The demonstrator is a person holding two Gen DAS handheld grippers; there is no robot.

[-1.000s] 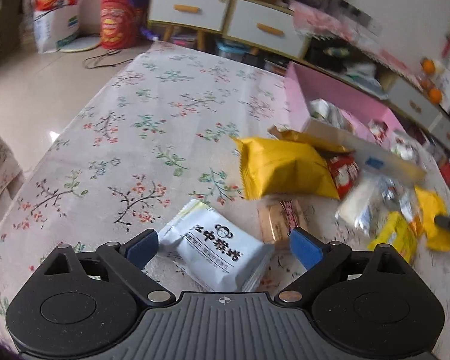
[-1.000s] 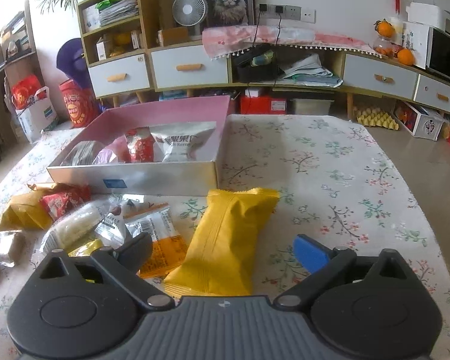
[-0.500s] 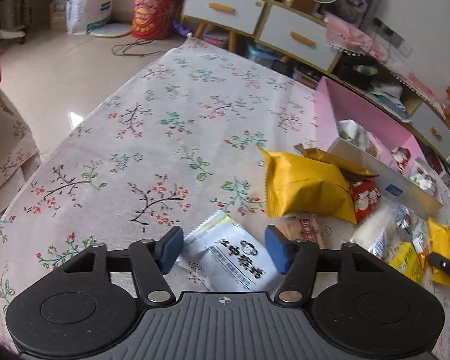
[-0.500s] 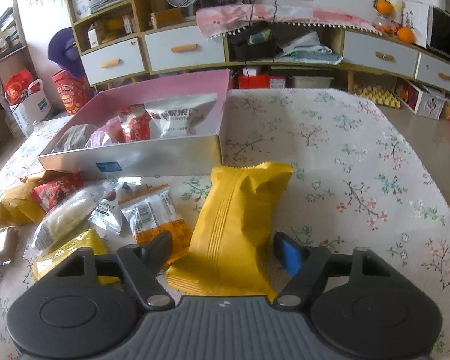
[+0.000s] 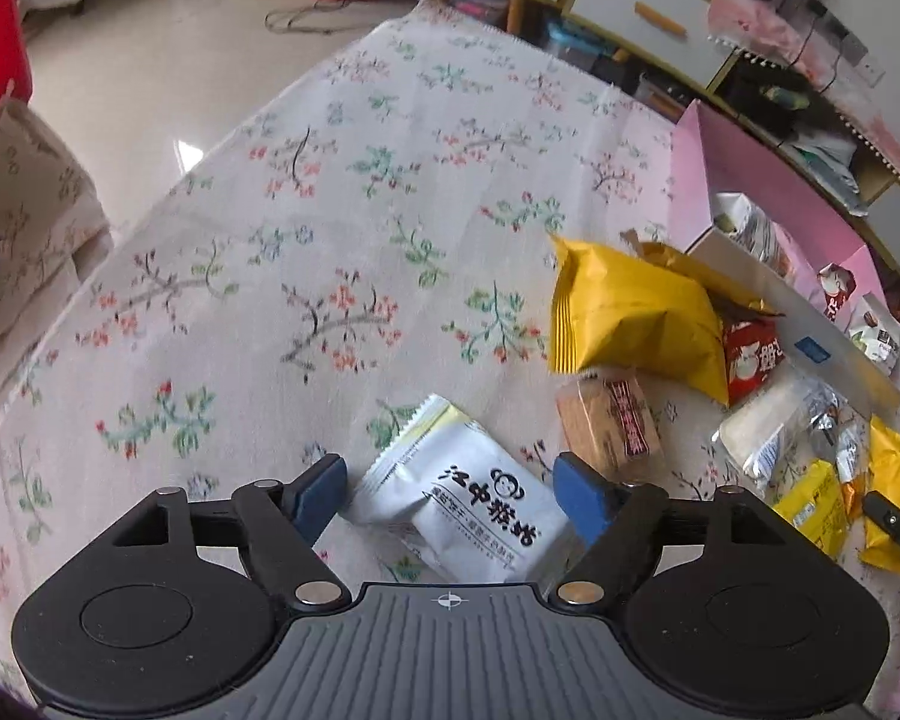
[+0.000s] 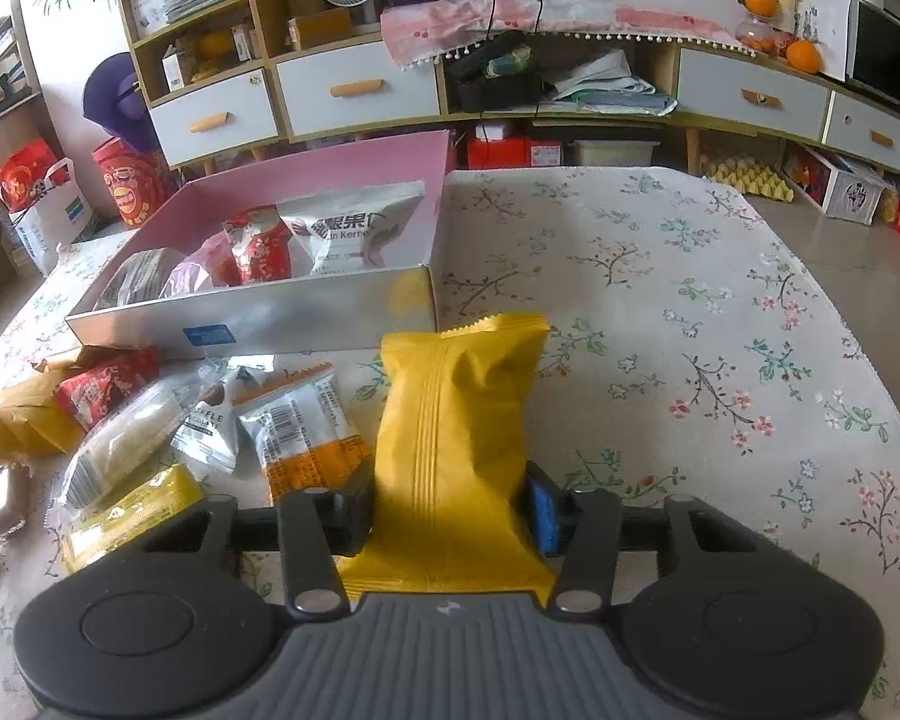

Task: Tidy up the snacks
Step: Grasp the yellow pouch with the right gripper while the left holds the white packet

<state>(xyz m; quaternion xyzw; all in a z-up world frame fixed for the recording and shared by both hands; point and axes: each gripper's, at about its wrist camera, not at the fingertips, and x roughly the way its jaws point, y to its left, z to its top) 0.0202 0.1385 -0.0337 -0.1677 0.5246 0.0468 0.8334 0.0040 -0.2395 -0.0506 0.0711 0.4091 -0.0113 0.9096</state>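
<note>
A white snack packet with black print (image 5: 480, 492) lies on the flowered tablecloth between the fingers of my left gripper (image 5: 450, 501). Those jaws are opening, and a gap shows at the left pad (image 5: 321, 495). In the right wrist view a yellow snack packet (image 6: 456, 408) lies lengthwise toward the pink box (image 6: 252, 330). My right gripper (image 6: 450, 510) is closing, and both pads press into the packet's near end. The box holds a red packet (image 6: 258, 252), a white one (image 6: 354, 228) and a few others.
Loose snacks lie before the box: a big yellow bag (image 5: 630, 312), a brown biscuit pack (image 5: 612, 426), a red packet (image 6: 108, 384), an orange-white packet (image 6: 306, 426), a small yellow bag (image 6: 132, 510). Low cabinets (image 6: 354, 96) stand beyond the table.
The left jaws narrowed around the white packet, then widened again while the view rolled. The right jaws came in from wide apart and now pinch the yellow packet.
</note>
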